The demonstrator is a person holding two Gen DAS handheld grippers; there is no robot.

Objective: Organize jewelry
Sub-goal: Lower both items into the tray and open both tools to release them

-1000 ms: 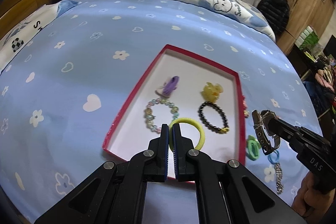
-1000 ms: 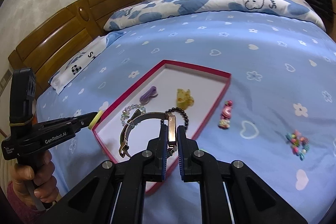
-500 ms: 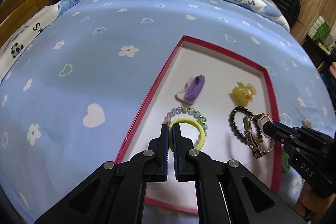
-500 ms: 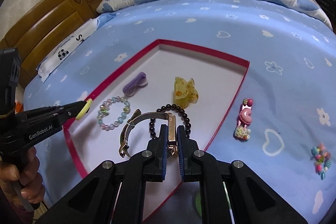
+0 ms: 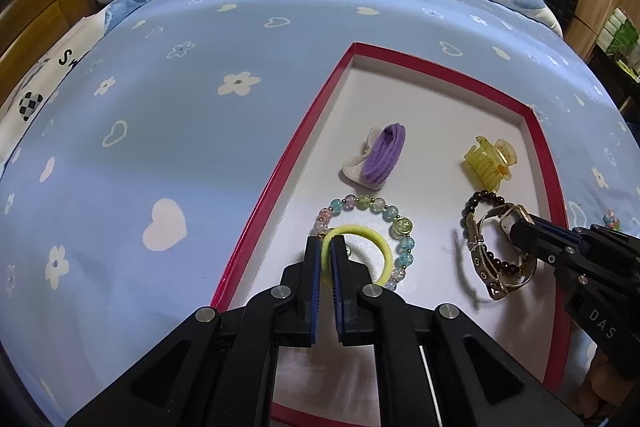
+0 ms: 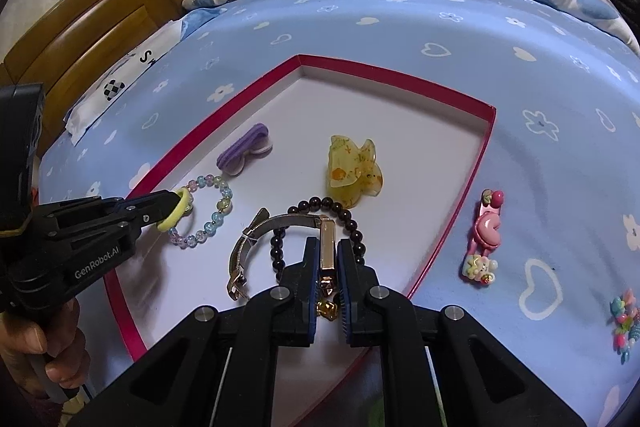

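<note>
Left tool (image 5: pixel 325 259) clamped on yellow elastic hair tie (image 5: pixel 382 247); right tool (image 6: pixel 329 259) gripping gold-faced mesh-strap wristwatch (image 6: pixel 280 225), both over red-rimmed white tray (image 6: pixel 478 163), near edge.

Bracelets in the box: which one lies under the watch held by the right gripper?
The dark beaded bracelet, beside the yellow claw clip; the watch hangs over it. The pastel bracelet lies under the left gripper's yellow hair tie.

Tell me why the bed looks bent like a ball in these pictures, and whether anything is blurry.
Left wrist view: the fisheye lens curves the blue bedsheet and darkens the corners; the red tray looks sharp, and the watch casts a soft shadow. Right wrist view: the same bulging curve, the wooden headboard bends, and the left gripper is slightly soft.
</note>
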